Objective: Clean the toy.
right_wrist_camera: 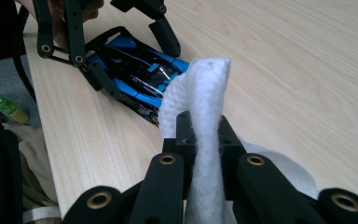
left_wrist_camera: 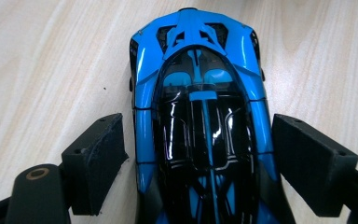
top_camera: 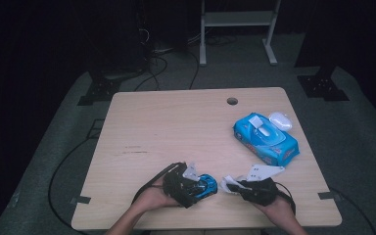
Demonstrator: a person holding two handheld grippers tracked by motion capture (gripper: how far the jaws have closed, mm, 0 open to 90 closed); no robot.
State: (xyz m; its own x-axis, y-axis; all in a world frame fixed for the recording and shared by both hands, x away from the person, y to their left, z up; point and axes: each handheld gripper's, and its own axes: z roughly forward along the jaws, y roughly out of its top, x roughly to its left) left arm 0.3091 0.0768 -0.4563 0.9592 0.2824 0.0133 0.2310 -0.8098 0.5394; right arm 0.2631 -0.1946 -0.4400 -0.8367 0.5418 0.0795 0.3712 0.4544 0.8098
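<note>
High view, near edge of the wooden bench (top_camera: 176, 122): two hand-held tongs are recorded side by side, with the person's forearms entering from below.

Item 1: left tongs (top_camera: 196, 186). Jaws are found parted, one on each side of the blue toy car (top_camera: 206, 185). In the left gripper view a narrow gap is seen between each black pad (left_wrist_camera: 98, 158) and the car's flanks, so no pressure is applied. No grip is recorded.

Item 2: blue toy car (left_wrist_camera: 200, 126). Glossy blue body with a black canopy and black stripes; it is set flat on the bench close to the near edge, its length running along the left tongs. In the right gripper view it (right_wrist_camera: 135, 77) is seen lying between the spread jaws of the left tongs (right_wrist_camera: 126, 46).

Item 3: right tongs (right_wrist_camera: 205, 135). Jaws are closed tight on a white wipe (right_wrist_camera: 205, 93), which is pinched upright and folded over above the pads. In the high view the wipe (top_camera: 229, 183) is held just beside the car, apart from it.

Item 4: blue wipes pack (top_camera: 265, 139). It is placed on the right half of the bench, well apart from the tongs, with its white lid (top_camera: 280, 120) flipped open.
</note>
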